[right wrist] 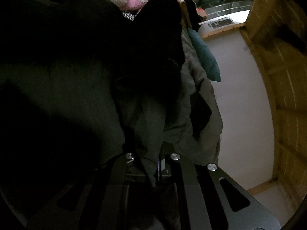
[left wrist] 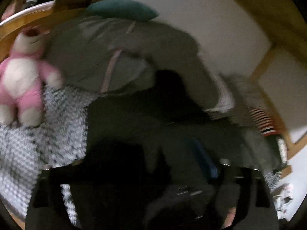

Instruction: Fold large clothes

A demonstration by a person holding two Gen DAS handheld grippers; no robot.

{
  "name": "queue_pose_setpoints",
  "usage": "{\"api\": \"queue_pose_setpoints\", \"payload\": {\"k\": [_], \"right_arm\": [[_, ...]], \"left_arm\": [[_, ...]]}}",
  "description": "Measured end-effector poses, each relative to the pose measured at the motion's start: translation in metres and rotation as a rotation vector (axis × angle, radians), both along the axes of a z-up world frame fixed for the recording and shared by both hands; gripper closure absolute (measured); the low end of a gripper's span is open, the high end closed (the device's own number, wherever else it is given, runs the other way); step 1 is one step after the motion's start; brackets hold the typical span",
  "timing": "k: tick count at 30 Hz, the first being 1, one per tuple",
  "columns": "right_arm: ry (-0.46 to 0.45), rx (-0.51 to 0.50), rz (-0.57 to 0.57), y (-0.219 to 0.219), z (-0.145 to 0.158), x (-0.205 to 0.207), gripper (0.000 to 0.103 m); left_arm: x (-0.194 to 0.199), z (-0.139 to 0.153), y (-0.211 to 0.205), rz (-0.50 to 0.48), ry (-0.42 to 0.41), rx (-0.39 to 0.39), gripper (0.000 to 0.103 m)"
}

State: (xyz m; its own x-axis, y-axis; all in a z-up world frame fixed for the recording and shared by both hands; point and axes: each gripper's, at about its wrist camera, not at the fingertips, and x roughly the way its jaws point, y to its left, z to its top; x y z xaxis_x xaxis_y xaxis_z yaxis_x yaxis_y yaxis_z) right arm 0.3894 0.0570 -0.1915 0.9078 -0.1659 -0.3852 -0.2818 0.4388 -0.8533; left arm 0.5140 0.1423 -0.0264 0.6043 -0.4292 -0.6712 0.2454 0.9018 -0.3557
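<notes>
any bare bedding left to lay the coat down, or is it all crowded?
Free: the checked bedspread between the pink plush bear and the dark green coat. Crowded: the teal pillow behind the coat, and the striped clothes on its other side. Right tongs grip coat fabric.

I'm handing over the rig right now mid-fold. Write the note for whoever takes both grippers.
Right gripper: shut on a fold of the large olive-green padded jacket, cloth running between its fingers.
Left gripper: dark and blurred, low over the jacket; grip unclear.
Jacket lies bunched on the black-and-white checked bedspread, beside the pink plush bear, teal cushion behind it.
Done: no neat fold visible.
Left: spread it flat, fold sleeves and body.
</notes>
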Motion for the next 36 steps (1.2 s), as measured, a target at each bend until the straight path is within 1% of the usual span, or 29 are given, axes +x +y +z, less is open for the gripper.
{"api": "queue_pose_setpoints", "payload": {"k": [1,2,3,4,5,6,7,8,9,11,12,14,15,16,18,20,22,23,25,27,29,30,32,34,35,36], "right_arm": [[0.004,-0.001,-0.012,0.003,-0.003,0.002,0.095],[0.009,0.004,-0.030,0.006,-0.004,0.002,0.093],[0.006,0.029,-0.048,0.007,-0.002,0.005,0.090],[0.016,0.063,-0.054,0.005,0.001,0.005,0.088],[0.045,0.117,-0.035,-0.001,0.008,-0.002,0.076],[0.064,0.154,-0.011,-0.007,0.012,-0.007,0.052],[0.067,0.203,0.019,-0.017,0.021,-0.018,0.040],[0.067,0.239,0.048,-0.024,0.028,-0.023,0.008],[0.091,0.331,0.100,-0.042,0.043,-0.037,0.003],[0.109,0.451,0.066,-0.070,0.066,-0.041,0.003],[0.113,0.498,0.050,-0.081,0.075,-0.039,0.003],[0.118,0.605,-0.029,-0.107,0.093,-0.023,0.003],[0.122,0.649,-0.098,-0.120,0.098,-0.005,0.003],[0.128,0.677,-0.158,-0.134,0.096,0.012,0.003],[0.176,0.744,-0.302,-0.160,0.084,0.052,0.003],[0.228,0.775,-0.376,-0.171,0.068,0.066,0.003],[0.323,0.813,-0.425,-0.188,0.046,0.086,0.003],[0.358,0.797,-0.444,-0.187,0.039,0.091,0.003],[0.387,0.761,-0.457,-0.182,0.032,0.086,0.003],[0.431,0.767,-0.457,-0.186,0.026,0.093,0.003],[0.452,0.773,-0.442,-0.192,0.022,0.089,0.003],[0.458,0.780,-0.438,-0.193,0.023,0.089,0.003],[0.470,0.804,-0.433,-0.197,0.030,0.077,0.003],[0.438,0.858,-0.435,-0.214,0.050,0.052,0.003],[0.424,0.866,-0.439,-0.220,0.054,0.045,0.003],[0.417,0.853,-0.459,-0.228,0.054,0.038,0.003]], "left_arm": [[0.003,-0.002,-0.013,-0.029,0.002,0.007,0.013],[0.006,-0.008,-0.025,-0.049,0.017,0.049,0.013],[0.016,-0.018,-0.036,-0.069,0.040,0.103,0.013],[0.030,-0.037,-0.044,-0.081,0.084,0.167,0.013],[0.040,-0.054,-0.044,-0.080,0.132,0.200,0.013],[0.047,-0.068,-0.041,-0.078,0.166,0.214,0.013],[0.052,-0.081,-0.037,-0.073,0.178,0.219,0.013],[0.053,-0.090,-0.034,-0.061,0.173,0.226,0.013],[0.053,-0.096,-0.031,-0.054,0.161,0.227,0.013],[0.049,-0.106,-0.029,-0.036,0.125,0.233,0.013],[0.045,-0.111,-0.031,-0.019,0.095,0.256,0.013],[0.042,-0.119,-0.037,0.008,0.050,0.305,0.013],[0.040,-0.124,-0.039,0.024,0.030,0.326,0.013],[0.039,-0.127,-0.042,0.035,0.012,0.345,0.012],[0.035,-0.132,-0.045,0.043,-0.014,0.376,0.012],[0.032,-0.136,-0.046,0.055,-0.039,0.397,0.012],[0.030,-0.139,-0.042,0.064,-0.048,0.400,0.012],[0.032,-0.138,-0.042,0.067,-0.048,0.404,0.012],[0.031,-0.140,-0.044,0.073,-0.050,0.426,0.011],[0.036,-0.143,-0.049,0.074,-0.053,0.445,0.011],[0.039,-0.146,-0.051,0.075,-0.053,0.459,0.010],[0.040,-0.146,-0.050,0.076,-0.051,0.461,0.010],[0.041,-0.148,-0.049,0.079,-0.049,0.462,0.010],[0.041,-0.149,-0.049,0.082,-0.050,0.468,0.010],[0.041,-0.150,-0.049,0.083,-0.051,0.472,0.010],[0.041,-0.150,-0.050,0.085,-0.052,0.477,0.010]]}}
